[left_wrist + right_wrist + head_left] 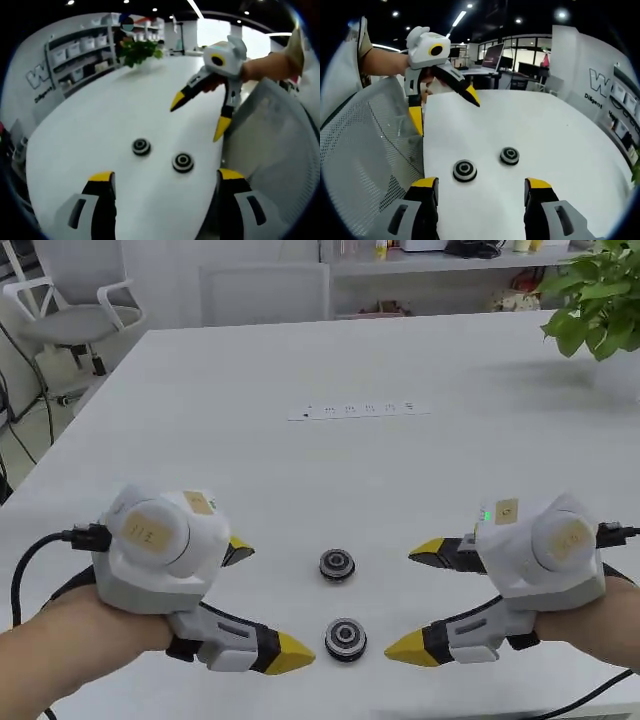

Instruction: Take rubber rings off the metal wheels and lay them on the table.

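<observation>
Two small metal wheels with dark rubber rings lie flat on the white table (pixel 300 470). The farther wheel (pixel 337 565) (pixel 141 147) (pixel 509 155) and the nearer wheel (pixel 345 636) (pixel 183 162) (pixel 464 170) sit between the two grippers, close to the table's front edge. My left gripper (pixel 268 602) (pixel 166 176) (pixel 445 111) is open, left of the wheels, and touches neither. My right gripper (pixel 412 600) (pixel 481 183) (pixel 198 119) is open on their right side, facing the left one, with nothing between its yellow-tipped jaws.
A white power strip (pixel 360 409) lies mid-table, beyond the wheels. A green plant (pixel 600 300) stands at the far right corner. An office chair (pixel 60 310) and shelves stand past the table. A mesh chair back (pixel 365 150) is by the table's near edge.
</observation>
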Tool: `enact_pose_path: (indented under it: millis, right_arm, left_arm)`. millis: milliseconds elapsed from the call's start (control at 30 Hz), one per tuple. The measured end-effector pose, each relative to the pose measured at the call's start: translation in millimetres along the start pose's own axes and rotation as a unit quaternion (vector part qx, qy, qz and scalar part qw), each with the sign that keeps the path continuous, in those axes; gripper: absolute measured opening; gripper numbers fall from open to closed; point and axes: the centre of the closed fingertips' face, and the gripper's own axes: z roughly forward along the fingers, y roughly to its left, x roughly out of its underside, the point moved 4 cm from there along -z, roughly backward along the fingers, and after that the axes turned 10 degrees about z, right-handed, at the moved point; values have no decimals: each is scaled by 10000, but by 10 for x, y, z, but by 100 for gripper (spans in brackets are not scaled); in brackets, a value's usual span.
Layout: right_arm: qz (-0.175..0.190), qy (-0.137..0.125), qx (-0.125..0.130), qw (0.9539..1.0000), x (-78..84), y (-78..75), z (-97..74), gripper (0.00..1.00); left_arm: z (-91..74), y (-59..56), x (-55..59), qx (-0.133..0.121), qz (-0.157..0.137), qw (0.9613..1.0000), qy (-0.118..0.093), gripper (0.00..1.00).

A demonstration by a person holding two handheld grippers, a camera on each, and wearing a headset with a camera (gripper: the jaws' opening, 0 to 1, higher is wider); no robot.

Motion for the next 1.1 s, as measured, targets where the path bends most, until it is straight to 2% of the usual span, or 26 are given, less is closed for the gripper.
enact_pose_path:
  millis: [233,500,1100]
  right_arm:
    - [-13,59,-171,9998,30,18,87,67]
    - [-23,71,-323,9994,37,48,155,67]
    - [-29,186,-459,9988,125,55,252,66]
  left_arm:
    - [110,-50,9,154,93,9998,93,84]
    - [216,-66,-2,290,245,9992,103,81]
    - [407,-138,24,551,390,9974,237,72]
